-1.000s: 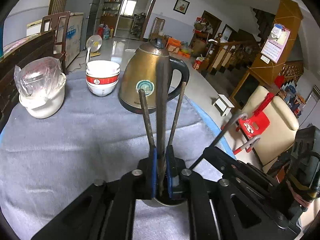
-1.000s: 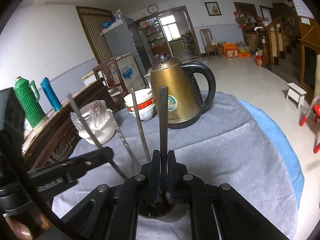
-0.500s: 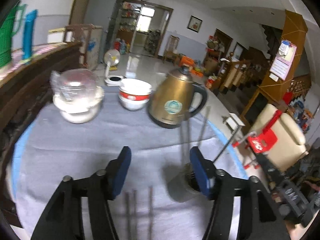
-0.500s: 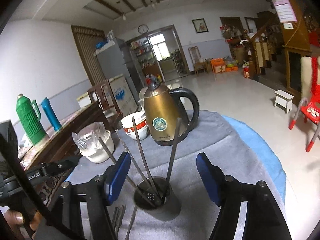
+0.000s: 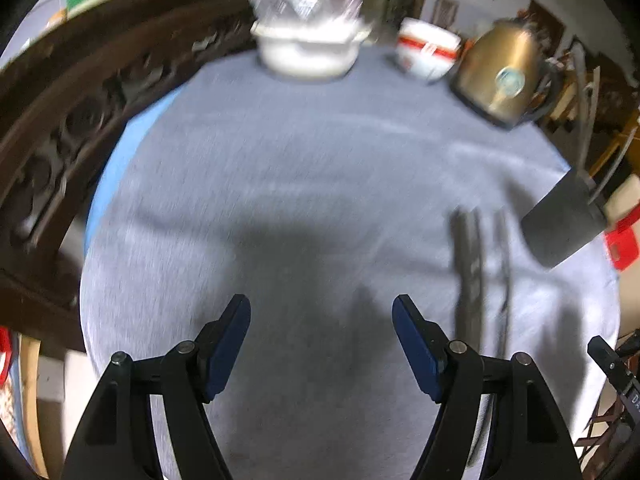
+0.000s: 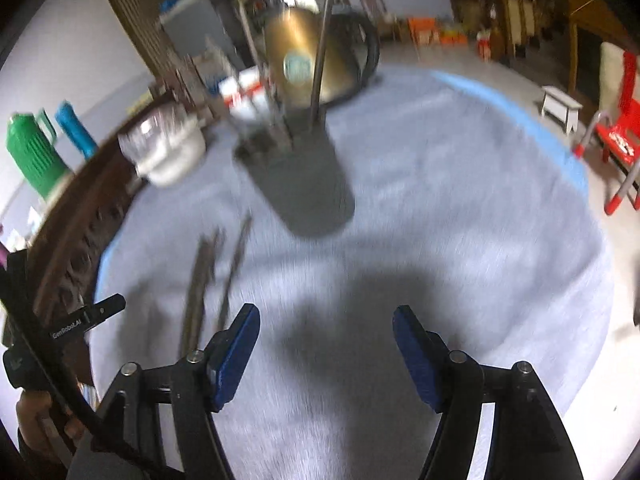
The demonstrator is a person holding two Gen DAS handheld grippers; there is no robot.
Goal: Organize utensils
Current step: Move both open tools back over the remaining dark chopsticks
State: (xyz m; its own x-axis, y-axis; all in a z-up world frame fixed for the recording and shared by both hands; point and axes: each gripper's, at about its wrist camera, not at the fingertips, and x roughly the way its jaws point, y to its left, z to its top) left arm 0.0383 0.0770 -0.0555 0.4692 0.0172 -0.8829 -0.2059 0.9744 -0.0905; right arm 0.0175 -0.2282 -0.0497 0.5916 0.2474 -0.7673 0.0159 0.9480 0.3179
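Chopsticks (image 6: 208,276) lie loose on the grey surface (image 6: 440,208), near-left of the dark cup (image 6: 304,184): thin, stiff, light, likely slippery. I'd pinch mid-length. My right hand-held gripper (image 6: 326,344) gapes empty; my left hand-held gripper (image 5: 322,340) is opening, empty.

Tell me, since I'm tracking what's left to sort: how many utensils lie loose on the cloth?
3, though blur may hide more: a close pair and one beside them, near the dark holder.

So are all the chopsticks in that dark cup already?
No: a few chopsticks lie flat on the grey cloth beside the dark cup, while others stand in it.
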